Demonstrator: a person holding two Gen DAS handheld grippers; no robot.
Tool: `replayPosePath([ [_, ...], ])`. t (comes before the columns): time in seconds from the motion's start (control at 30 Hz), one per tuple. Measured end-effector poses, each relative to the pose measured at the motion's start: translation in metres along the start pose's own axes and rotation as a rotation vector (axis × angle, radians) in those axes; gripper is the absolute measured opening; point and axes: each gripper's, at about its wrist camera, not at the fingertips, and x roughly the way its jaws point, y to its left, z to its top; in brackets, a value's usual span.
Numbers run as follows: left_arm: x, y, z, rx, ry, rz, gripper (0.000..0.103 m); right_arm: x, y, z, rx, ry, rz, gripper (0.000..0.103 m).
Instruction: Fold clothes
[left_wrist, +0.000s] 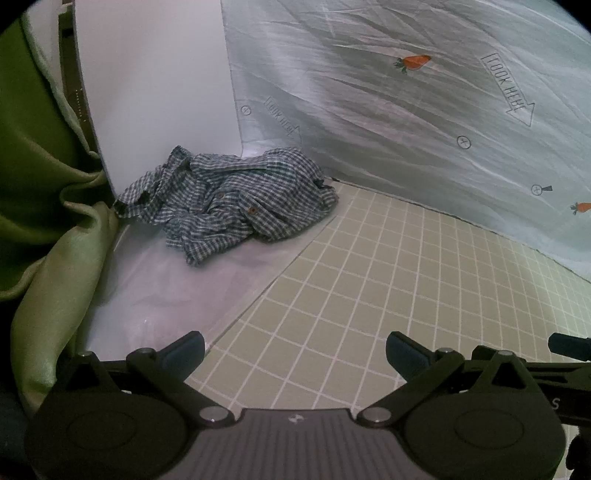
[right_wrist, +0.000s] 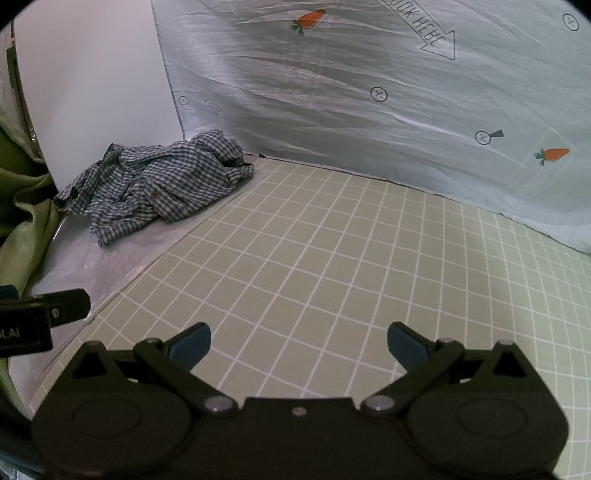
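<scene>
Standing wide apart and holding nothing: fingers of the left gripper (left_wrist: 294, 350) and the right gripper (right_wrist: 299, 341), both hovering over the checked mat (right_wrist: 332, 258) on the table, well short of the shirt (left_wrist: 225, 201). Lying crumpled in the far left corner against the white board (left_wrist: 159, 92), bunched, showing no clear long axis or heading. Judging best: pinching single layers at collar or shoulders, spreading flat before any fold.

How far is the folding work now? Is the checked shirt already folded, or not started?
Nothing looks done yet: the checked shirt lies crumpled in the far corner against the white panel. Nothing is in hand: the left tool and right tool are both open and empty over the grid mat. Picking up, spreading and folding all remain.
</scene>
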Motion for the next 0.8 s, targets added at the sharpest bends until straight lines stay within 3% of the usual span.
replayPosePath([
  [0.8, -0.0034, -0.0002, 0.0009, 0.004, -0.005, -0.005, 0.103, -0.0036, -0.0012, 0.0005, -0.005, -0.003, 0.000, 0.103],
])
